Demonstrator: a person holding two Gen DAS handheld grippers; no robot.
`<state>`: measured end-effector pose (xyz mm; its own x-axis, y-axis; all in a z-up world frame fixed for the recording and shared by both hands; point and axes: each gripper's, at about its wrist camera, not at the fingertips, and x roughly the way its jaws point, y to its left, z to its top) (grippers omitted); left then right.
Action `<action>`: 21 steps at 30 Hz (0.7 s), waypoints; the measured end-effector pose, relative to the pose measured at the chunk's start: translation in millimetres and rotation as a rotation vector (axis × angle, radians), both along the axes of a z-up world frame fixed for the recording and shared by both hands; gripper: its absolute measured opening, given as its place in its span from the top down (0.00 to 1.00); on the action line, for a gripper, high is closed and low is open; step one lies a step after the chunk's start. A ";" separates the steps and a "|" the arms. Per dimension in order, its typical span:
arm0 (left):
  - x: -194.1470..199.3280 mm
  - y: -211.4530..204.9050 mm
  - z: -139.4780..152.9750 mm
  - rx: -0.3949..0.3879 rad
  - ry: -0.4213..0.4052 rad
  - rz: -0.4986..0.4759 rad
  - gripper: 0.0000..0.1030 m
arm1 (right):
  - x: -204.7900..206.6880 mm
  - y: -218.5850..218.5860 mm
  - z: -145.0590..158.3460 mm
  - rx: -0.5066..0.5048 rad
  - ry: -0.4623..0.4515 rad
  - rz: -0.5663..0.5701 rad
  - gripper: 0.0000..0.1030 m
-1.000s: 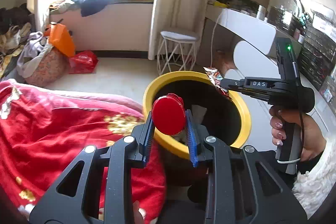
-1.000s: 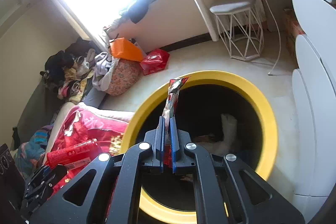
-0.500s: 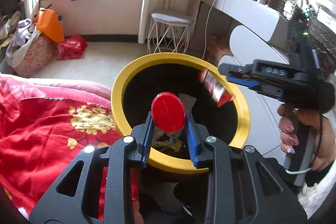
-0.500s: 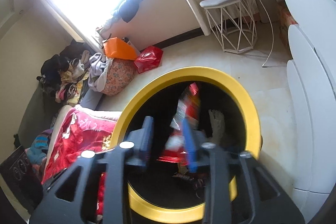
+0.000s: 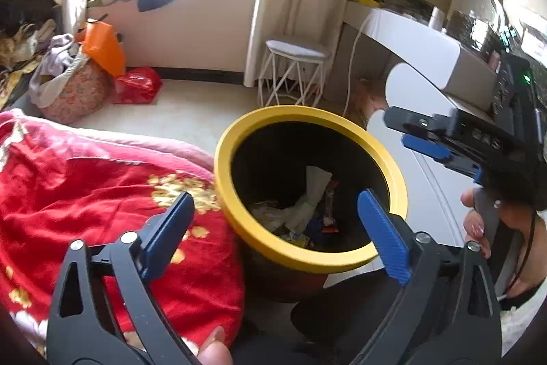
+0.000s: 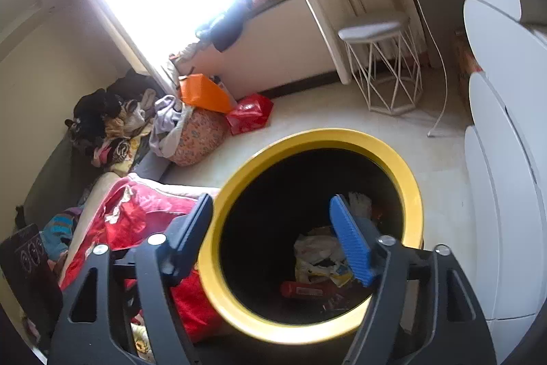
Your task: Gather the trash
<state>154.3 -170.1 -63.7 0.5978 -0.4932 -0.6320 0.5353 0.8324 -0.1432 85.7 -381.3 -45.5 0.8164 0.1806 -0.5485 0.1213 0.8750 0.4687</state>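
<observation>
A black trash bin with a yellow rim (image 5: pixel 239 211) (image 6: pixel 415 204) stands on the floor beside a red blanket. Inside lie white paper (image 5: pixel 316 183), a red wrapper (image 5: pixel 330 194) and a red bottle (image 6: pixel 307 289) among other litter. My left gripper (image 5: pixel 277 228) is open and empty, held over the bin's near rim. My right gripper (image 6: pixel 273 235) is open and empty above the bin mouth; it also shows in the left wrist view (image 5: pixel 424 139) at the bin's right side.
A red flowered blanket (image 5: pixel 85 187) lies left of the bin. White rounded cabinets (image 6: pixel 506 194) stand right of it. A white wire stool (image 5: pixel 294 70), an orange bag (image 5: pixel 102 47), a red bag (image 5: pixel 136 84) and piled clothes sit farther back.
Both grippers have opened. The red bottle left my left gripper and the red wrapper left my right gripper; both now lie in the bin.
</observation>
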 end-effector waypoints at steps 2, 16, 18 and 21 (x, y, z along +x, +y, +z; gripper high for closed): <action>-5.5 10.5 3.3 -0.004 -0.011 0.034 0.10 | -7.7 9.1 4.8 -0.022 -0.022 0.004 0.20; -57.9 80.7 17.4 -0.049 -0.104 0.238 0.10 | -79.6 81.5 27.6 -0.286 -0.292 0.020 0.06; -66.2 87.6 22.0 -0.050 -0.128 0.264 0.10 | -88.2 86.9 29.0 -0.307 -0.334 0.000 0.06; -77.9 97.2 29.7 -0.058 -0.167 0.304 0.10 | -100.4 91.4 27.0 -0.332 -0.376 -0.033 0.06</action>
